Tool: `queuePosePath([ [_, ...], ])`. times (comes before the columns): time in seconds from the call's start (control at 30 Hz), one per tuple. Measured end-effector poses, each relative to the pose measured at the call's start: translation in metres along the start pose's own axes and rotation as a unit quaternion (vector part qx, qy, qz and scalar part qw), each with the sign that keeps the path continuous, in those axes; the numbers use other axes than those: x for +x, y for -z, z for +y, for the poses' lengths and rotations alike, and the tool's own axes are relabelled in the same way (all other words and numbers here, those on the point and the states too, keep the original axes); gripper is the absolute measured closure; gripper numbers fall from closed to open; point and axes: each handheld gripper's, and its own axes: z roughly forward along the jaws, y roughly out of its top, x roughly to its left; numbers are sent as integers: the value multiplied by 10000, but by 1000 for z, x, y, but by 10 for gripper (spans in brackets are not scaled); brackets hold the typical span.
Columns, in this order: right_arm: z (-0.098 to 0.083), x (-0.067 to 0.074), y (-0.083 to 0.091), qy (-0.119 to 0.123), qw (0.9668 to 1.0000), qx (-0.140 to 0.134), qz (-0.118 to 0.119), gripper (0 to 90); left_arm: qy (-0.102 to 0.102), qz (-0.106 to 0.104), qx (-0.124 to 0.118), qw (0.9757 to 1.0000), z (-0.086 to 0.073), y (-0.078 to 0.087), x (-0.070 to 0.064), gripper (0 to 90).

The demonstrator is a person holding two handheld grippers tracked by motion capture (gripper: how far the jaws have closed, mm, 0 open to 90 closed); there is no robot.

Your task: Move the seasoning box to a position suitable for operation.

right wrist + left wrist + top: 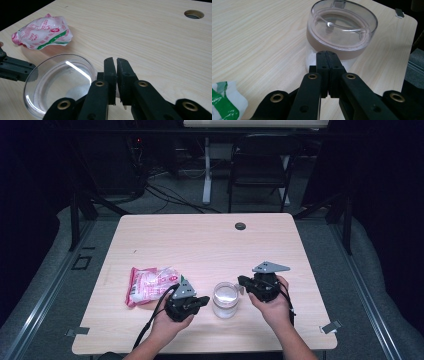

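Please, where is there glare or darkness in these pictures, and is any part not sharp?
High view: the table is well lit, the room behind dark. Left gripper view: bright glints on the jar lid; the bag at the corner looks soft. Right gripper view: a white streak of glare on the lid; the black jaws look slightly blurred.

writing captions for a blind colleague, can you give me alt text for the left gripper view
The left gripper, its two black jaws shut together with nothing between them, points at a clear lidded jar standing on a light wooden table. A corner of a white and green plastic packet shows at the bottom left.
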Motion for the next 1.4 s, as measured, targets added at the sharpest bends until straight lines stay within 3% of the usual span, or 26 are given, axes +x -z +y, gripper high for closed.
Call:
queuePosePath([
  [0.77,-3,1,1,-39,10000,-42,30,881,-114,-198,96,9997,2,-7,-7,896],
  [1.23,-8,1,8,13,10000,-19,-27,847,-134,-232,-70,9996,11,-4,-5,897],
  [1.4,-10,1,19,93,9999,-105,23,824,-185,-243,-171,9994,18,-5,-7,896],
])
